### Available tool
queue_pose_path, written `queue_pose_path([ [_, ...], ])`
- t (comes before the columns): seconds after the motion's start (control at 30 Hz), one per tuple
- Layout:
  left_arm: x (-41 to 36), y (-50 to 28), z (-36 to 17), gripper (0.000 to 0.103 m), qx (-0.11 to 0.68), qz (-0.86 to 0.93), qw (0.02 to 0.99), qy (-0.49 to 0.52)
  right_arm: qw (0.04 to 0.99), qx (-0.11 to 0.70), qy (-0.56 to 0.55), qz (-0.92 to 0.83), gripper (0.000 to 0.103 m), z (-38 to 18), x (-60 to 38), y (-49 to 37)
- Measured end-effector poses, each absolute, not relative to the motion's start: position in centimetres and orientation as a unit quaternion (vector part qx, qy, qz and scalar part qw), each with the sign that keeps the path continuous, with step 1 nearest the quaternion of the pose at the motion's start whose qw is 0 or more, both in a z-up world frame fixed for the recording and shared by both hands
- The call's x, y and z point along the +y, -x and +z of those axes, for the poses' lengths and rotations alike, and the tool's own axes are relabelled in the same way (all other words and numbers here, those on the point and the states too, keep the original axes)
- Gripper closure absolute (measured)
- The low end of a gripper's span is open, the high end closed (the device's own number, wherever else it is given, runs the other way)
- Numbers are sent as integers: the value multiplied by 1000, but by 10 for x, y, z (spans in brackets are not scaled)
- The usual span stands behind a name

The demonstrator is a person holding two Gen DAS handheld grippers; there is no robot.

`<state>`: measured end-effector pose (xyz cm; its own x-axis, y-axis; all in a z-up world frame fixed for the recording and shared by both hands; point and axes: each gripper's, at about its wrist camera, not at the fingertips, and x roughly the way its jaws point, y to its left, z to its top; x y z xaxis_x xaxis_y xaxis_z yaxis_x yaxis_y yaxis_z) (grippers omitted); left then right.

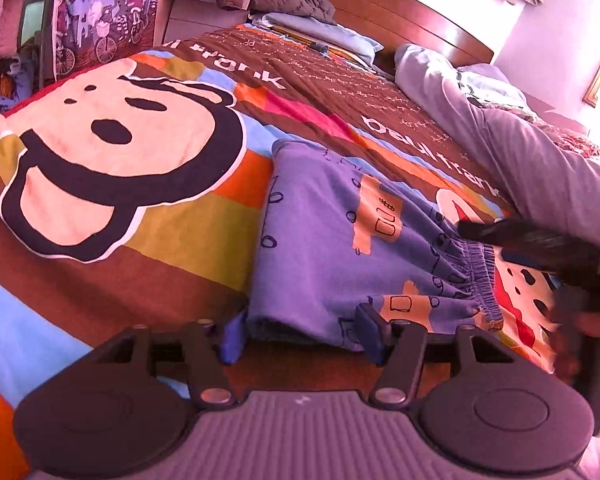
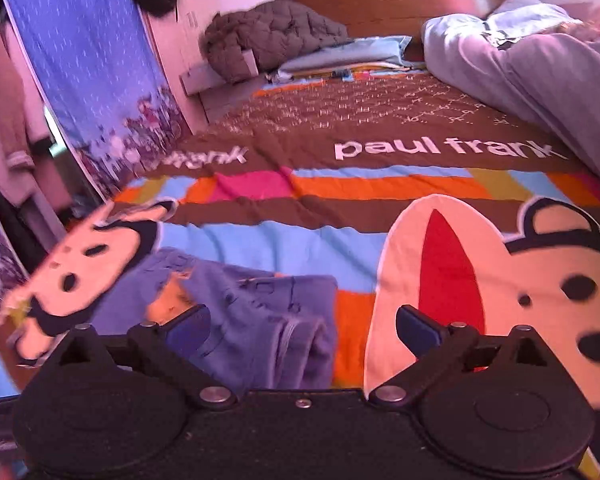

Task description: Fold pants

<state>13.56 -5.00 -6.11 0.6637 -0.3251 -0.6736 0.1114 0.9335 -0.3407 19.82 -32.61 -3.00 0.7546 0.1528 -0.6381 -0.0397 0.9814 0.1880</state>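
Readable text: "paul frank" in white on the brown band of the bedspread [image 2: 340,184], printed twice across that band; the second print, toward the curtain side, is blurred in the right wrist view. In the left wrist view the same words read turned and partly cut off. Big cartoon monkey faces are printed on the spread. No other writing legible.

Pants [image 1: 340,248]: blue-purple with doodle print and orange patches, folded into a compact stack, lying flat on the bedspread. Elastic waistband [image 1: 480,276] is on the edge of the pants facing the right gripper.

Left gripper [image 1: 300,330]: pointing down at a slant at the near edge of the pants. Jaws apart, released; blue pads [image 1: 370,330] sit either side of the near fold, no squeeze on the cloth visible.

Right gripper [image 2: 302,330]: also slanted downward, jaws spread wide, released. One corner of the pants lies between the pads but they don't press it. In the left wrist view it shows at the waistband side of the pants, motion-blurred.

Grey duvet [image 2: 540,80] bunched beyond the pants, by the headboard [image 2: 400,0].
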Motion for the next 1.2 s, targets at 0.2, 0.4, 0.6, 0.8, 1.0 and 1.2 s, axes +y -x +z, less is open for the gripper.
queue_pose_path([
  [0.2, -49, -136, -61, 33, 393, -129, 900, 138, 922, 371, -108, 23, 4, -67, -351, -221],
  [0.4, -41, -135, -62, 7, 389, -183, 886, 174, 932, 334, -130, 49, 1, -46, -373, -171],
  [0.6, -37, -124, -62, 1, 390, -173, 880, 206, 908, 307, -274, 77, 1, -47, -415, -114],
  [0.8, -51, -118, -44, 0, 435, -211, 868, 113, 886, 363, -272, 103, 1, -54, -402, -118],
  [1.0, -39, -136, -28, 0, 429, -196, 873, 122, 898, 361, -218, 125, 1, -46, -380, -117],
  [1.2, -25, -169, -22, 0, 413, -101, 899, 110, 900, 349, -231, 122, 1, -47, -384, -119],
])
